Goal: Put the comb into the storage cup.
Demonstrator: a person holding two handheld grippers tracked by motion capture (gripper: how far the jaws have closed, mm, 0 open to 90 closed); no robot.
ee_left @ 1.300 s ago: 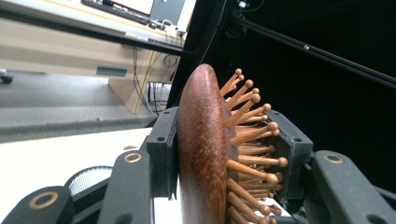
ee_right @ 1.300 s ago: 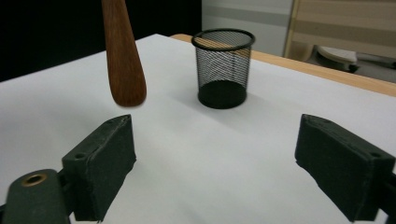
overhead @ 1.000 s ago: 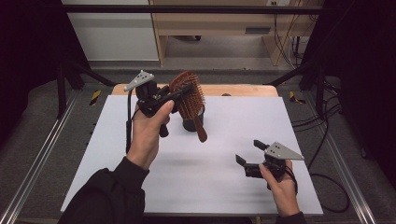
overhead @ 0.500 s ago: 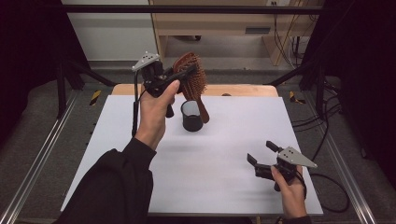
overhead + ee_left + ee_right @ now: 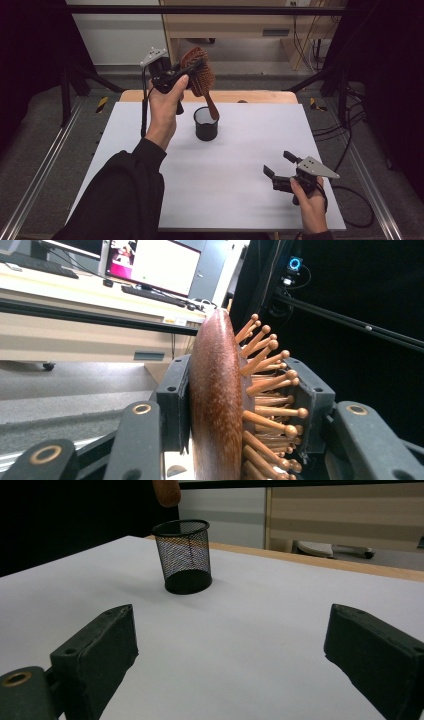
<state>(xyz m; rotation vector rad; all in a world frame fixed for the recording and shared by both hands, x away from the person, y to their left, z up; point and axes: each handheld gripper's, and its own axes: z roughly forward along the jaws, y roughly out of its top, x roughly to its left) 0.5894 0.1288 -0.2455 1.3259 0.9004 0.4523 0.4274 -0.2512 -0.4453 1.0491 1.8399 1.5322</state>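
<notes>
My left gripper (image 5: 192, 70) squeezes the wooden hairbrush (image 5: 200, 77) by its head, up in the air above the black mesh cup (image 5: 206, 123). My right gripper (image 5: 282, 167) sits low over the white table (image 5: 240, 165), jaws wide apart, holding nothing.

- The high view hangs above the person's side of the table (image 5: 150, 150), looking forward and down; forearms enter from 6 o'clock, and the far edge with the desk beyond lies toward 12.
- The left gripper view rides on the left gripper (image 5: 240, 405), very close, looking along its jaws past the hairbrush (image 5: 215, 400) toward a desk with monitors.
- The right gripper view sits low on the right gripper (image 5: 230, 645), near the tabletop, facing across it toward the mesh cup (image 5: 182, 555) at about 11 o'clock.
- The high view and right gripper view share the mesh cup (image 5: 205, 123) and white tabletop; the high view and left gripper view share the hairbrush (image 5: 200, 75).
</notes>
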